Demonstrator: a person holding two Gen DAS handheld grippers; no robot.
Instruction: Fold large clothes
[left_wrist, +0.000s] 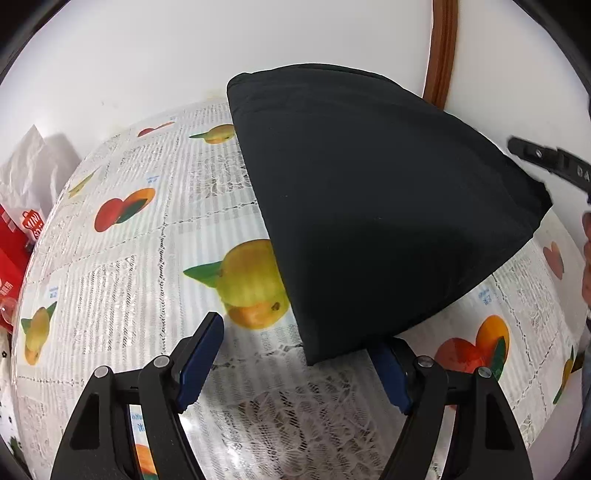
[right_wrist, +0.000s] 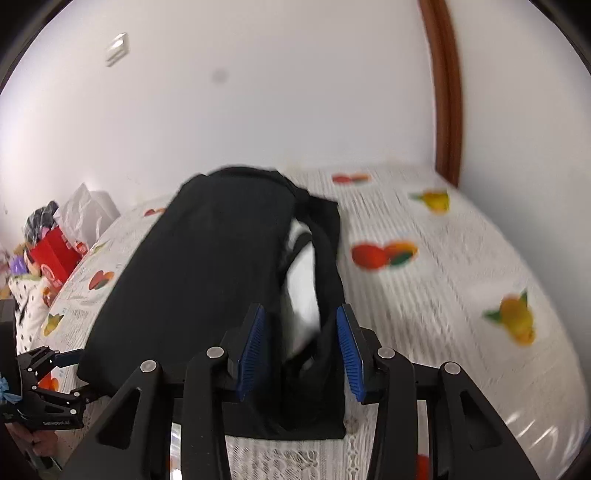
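Garment: black, folded into a compact bundle, lies on the table toward the far edge, near the wall. Cloth is soft and limp, judged light; it will sag and slide on the glossy fruit-print cover if lifted by one point. Layers are stacked, so a grip on a single layer would likely peel the fold open.

Hold points: the doubled near corner at the left gripper, and the loose end of the bundle in the right wrist view, where a white lining or label shows between dark folds. Take both together, through all layers.

Left gripper: tongs wide apart, holding nothing; the right pad sits under or just behind the bundle's near corner, contact unclear. Right gripper: tongs apart, straddling the loose end without clamping. That view is motion-blurred, so fine detail is uncertain.

Surroundings: a red box and white paper stand at the table's left edge, well apart from the garment. A brown door frame runs up the wall behind.
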